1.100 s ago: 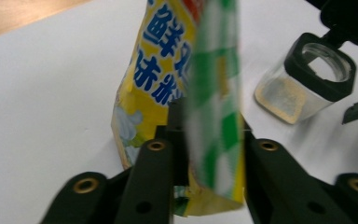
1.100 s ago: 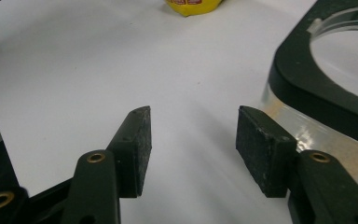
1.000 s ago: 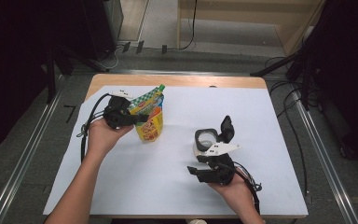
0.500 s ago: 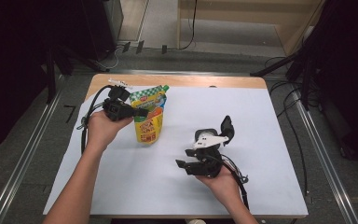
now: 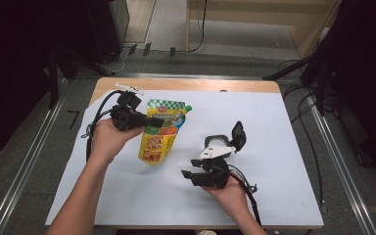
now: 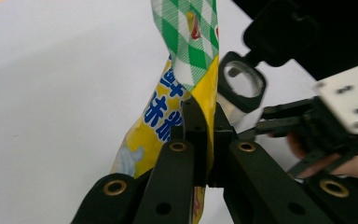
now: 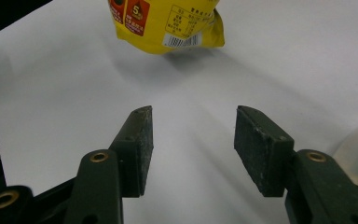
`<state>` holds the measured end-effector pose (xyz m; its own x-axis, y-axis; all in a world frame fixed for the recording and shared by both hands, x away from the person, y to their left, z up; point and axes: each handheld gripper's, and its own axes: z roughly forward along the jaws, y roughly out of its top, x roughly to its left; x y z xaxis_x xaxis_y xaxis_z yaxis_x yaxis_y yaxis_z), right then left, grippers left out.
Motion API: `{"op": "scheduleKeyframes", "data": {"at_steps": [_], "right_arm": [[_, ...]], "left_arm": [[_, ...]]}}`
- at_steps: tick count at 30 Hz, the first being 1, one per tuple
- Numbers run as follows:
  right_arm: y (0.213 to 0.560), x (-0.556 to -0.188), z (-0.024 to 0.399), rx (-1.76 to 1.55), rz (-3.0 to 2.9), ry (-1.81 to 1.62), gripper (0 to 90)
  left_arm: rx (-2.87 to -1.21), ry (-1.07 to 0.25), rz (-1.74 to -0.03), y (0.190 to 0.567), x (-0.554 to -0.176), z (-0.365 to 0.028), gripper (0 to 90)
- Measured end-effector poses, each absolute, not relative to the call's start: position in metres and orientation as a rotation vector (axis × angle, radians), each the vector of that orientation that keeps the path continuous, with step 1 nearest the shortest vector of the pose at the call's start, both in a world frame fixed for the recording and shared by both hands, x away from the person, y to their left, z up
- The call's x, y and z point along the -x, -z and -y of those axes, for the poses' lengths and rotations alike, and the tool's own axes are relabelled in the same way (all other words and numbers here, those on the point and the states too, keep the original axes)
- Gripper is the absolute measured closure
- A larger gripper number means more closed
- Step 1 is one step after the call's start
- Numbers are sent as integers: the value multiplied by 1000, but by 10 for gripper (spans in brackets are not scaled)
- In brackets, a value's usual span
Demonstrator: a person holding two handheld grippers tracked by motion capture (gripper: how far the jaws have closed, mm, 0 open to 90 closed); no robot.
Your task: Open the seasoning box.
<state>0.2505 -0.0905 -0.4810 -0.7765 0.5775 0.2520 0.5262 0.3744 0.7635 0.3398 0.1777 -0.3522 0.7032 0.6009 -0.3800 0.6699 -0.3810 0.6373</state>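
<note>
A yellow pouch [image 5: 157, 142] with a green checked top hangs from my left gripper [image 5: 159, 122], which is shut on its upper edge. In the left gripper view the jaws pinch the pouch [image 6: 168, 121] just below the checked band. Its bottom edge hangs just above the white sheet, as the right gripper view shows under the pouch [image 7: 168, 23]. My right gripper [image 5: 188, 176] is lower right of the pouch and points toward it. Its jaws have just been closing a little, and they stand open with nothing between them [image 7: 193, 135].
A clear container [image 5: 217, 143] with a black flip lid stands just behind my right hand; the same container [image 6: 242, 84] shows in the left gripper view. A white sheet [image 5: 279, 122] covers the wooden table. Cables trail from both grippers.
My left gripper has raised the pouch, which now hangs straight instead of slanting. My right hand has moved left, away from the clear container and toward the pouch.
</note>
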Motion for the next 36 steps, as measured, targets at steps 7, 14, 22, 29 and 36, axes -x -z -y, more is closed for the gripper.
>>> {"op": "scheduleKeyframes", "data": {"at_steps": [7,14,22,29,36], "right_arm": [[489,-251,81,-1027,-2566,-1375,507],[495,-250,76,-1035,-2553,-1372,541],[499,-250,78,-1067,-2502,-1406,571],[506,-244,77,-1068,-2436,-1484,568],[508,-237,75,-970,-2335,-1571,562]], "left_arm": [[-2082,84,-864,326,-319,-163,900],[-2093,72,-780,307,-300,-148,900],[-2113,138,-722,306,-290,-132,900],[-2116,220,-704,309,-285,-123,900],[-2068,299,-713,311,-284,-124,900]]}}
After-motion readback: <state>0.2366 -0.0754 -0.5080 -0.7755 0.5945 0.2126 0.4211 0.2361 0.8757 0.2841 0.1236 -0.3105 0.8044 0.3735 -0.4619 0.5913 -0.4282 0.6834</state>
